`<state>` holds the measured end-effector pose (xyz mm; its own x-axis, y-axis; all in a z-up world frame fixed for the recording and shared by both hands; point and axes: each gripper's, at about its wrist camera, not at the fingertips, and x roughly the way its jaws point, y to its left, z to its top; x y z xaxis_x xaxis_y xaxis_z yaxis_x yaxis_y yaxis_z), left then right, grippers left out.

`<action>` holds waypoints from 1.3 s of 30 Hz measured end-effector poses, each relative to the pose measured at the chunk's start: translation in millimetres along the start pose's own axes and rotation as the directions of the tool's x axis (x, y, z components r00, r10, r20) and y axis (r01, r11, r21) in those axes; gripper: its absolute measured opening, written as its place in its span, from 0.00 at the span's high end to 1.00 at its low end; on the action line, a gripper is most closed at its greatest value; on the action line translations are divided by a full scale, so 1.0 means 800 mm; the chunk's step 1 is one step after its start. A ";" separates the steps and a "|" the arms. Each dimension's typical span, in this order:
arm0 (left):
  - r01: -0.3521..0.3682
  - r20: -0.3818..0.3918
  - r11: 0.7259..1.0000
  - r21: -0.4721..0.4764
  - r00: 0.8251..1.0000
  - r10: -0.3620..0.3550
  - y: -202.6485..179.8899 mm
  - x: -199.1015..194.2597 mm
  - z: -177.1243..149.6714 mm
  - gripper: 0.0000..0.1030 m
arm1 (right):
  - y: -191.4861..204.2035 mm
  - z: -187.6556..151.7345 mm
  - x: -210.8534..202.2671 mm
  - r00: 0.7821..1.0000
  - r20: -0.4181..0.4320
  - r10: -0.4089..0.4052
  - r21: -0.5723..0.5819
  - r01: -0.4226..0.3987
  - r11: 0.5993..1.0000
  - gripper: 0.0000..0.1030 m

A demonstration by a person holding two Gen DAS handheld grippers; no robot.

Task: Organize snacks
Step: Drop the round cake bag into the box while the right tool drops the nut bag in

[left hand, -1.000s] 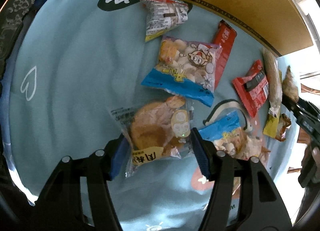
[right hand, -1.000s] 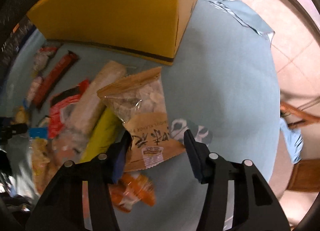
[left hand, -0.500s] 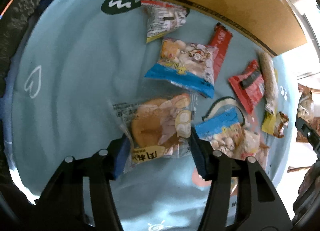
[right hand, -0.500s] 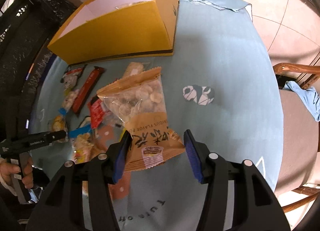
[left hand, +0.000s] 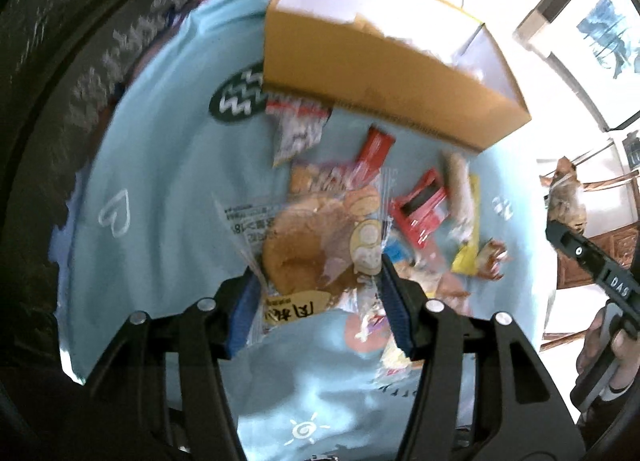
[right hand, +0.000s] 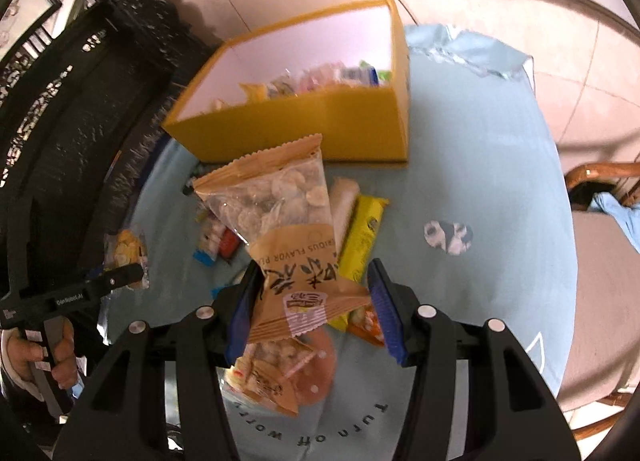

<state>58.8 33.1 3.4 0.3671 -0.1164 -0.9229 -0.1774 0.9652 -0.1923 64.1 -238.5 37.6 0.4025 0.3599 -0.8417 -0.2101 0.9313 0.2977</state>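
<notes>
The left claw [left hand: 318, 293] is clamped on the lower end of a clear bread packet [left hand: 308, 245], which hangs above the loose snacks on the blue-clothed worktop [left hand: 168, 181]. The right claw [right hand: 310, 305] grips a tan nut bag [right hand: 280, 229] by its bottom seam, held up short of the yellow box [right hand: 320, 121].

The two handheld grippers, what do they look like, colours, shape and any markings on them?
Both match. The left gripper and the right gripper have black angular plastic frames with silver round bolt heads, and two fingers faced with ribbed blue pads. From the side, each is a black bar on a pistol-style handle with small white lettering. A dark sleeve with a white cuff shows at one wrist.
</notes>
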 end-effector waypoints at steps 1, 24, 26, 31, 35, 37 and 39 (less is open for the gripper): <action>-0.002 0.014 1.000 0.002 1.000 0.002 -0.006 -0.003 0.010 0.45 | 0.001 0.005 -0.004 1.000 0.009 0.007 0.000 -0.007 1.000 0.47; -0.009 0.147 0.999 0.048 0.989 0.002 -0.071 0.014 0.240 0.45 | -0.012 0.189 0.034 0.988 0.153 0.017 0.080 -0.029 0.996 0.47; -0.013 0.136 0.999 0.045 0.991 0.007 -0.071 0.031 0.253 0.45 | -0.016 0.200 0.052 0.990 0.138 0.006 0.095 -0.019 0.995 0.47; 0.012 0.113 1.000 0.016 0.993 -0.013 -0.070 0.067 0.273 0.35 | -0.024 0.216 0.086 0.992 0.111 -0.058 0.156 0.040 0.987 0.43; -0.023 0.144 0.999 -0.041 0.989 0.028 -0.061 0.068 0.271 0.08 | -0.029 0.205 0.079 0.980 0.138 -0.142 0.214 0.111 0.970 0.28; -0.010 0.126 0.999 -0.043 0.992 0.016 -0.057 0.068 0.264 0.08 | -0.032 0.200 0.076 0.985 0.127 -0.121 0.214 0.092 0.973 0.28; -0.009 0.116 0.999 -0.046 0.993 0.014 -0.053 0.065 0.254 0.08 | -0.035 0.190 0.072 0.989 0.111 -0.093 0.229 0.066 0.971 0.28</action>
<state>271.2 33.5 31.6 0.4684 -0.0747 -0.8804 -0.2228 0.9542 -0.1995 228.2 -235.0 49.3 0.5168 0.2754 -0.8106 0.0265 0.9412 0.3367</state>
